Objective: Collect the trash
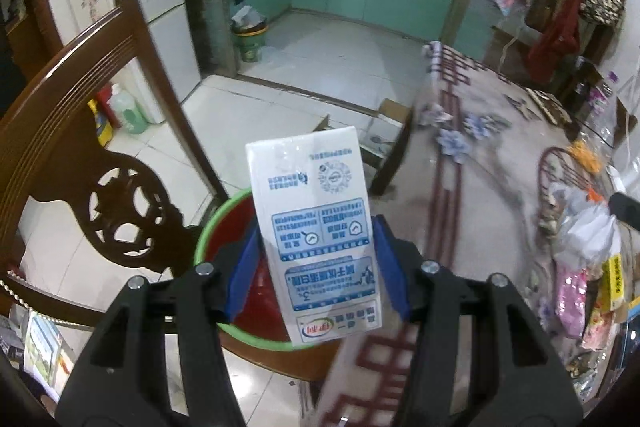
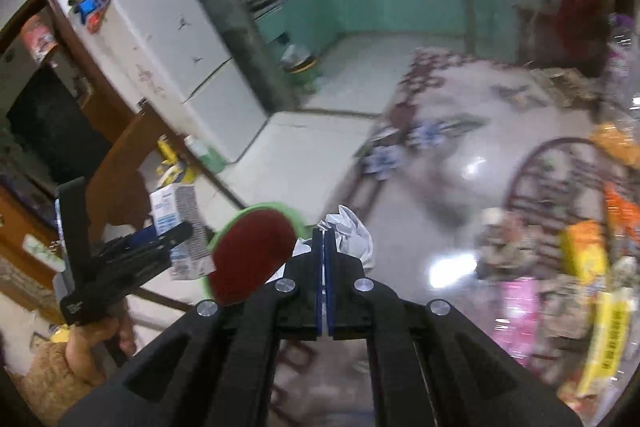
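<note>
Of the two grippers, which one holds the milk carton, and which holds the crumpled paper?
The left gripper holds the white-and-blue milk carton above the green bin. The right gripper, its fingers shut, pinches the crumpled white paper.

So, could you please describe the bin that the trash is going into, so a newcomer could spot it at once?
Start at the carved dark wooden chair beside the patterned tablecloth. On its seat stands a round bin with a bright green rim and a dark red inside, below the white milk carton in the left gripper. Nothing else nearby has that green rim.
</note>
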{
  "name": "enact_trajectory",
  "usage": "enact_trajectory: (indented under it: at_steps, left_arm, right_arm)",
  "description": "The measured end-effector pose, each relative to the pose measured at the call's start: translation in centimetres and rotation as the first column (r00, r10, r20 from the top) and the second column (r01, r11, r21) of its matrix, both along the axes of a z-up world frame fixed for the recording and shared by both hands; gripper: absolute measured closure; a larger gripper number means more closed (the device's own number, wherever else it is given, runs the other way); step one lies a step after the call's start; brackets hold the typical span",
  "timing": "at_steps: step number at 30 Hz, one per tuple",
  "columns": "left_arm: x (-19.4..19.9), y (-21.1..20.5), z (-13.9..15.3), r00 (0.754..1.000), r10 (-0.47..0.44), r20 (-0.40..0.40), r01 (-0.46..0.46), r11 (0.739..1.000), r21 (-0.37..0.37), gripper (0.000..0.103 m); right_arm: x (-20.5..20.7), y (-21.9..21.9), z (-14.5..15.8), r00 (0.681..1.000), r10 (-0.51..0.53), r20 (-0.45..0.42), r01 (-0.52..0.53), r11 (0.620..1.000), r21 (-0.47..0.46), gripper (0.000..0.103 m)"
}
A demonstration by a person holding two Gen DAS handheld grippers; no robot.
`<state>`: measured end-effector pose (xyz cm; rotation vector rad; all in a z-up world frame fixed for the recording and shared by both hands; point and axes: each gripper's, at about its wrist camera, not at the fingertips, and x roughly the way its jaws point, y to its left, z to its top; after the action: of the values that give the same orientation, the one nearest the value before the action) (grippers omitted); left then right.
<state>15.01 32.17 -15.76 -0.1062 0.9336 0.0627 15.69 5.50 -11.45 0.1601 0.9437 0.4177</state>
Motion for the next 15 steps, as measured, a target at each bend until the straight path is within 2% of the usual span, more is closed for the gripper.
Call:
enact_trajectory:
  at_steps: [8,15]
  left_arm:
    - [1.1,3.3,-0.8,0.999,0.031,-0.029,-0.031,0.999,0.013,0.050]
    - [2.0,4.2,-1.6,0.999,0.031,-0.041,-0.031,0.999,0.012,0.051]
  right_arm:
    - [3.5,8.1,-2.7,0.982,0.178,-0.055,-0.176,0.983,0.044,0.102]
    - [4.9,11.2,-3.1,0.971,0.232,-0.051,-0.231,0.973,0.029,0.102]
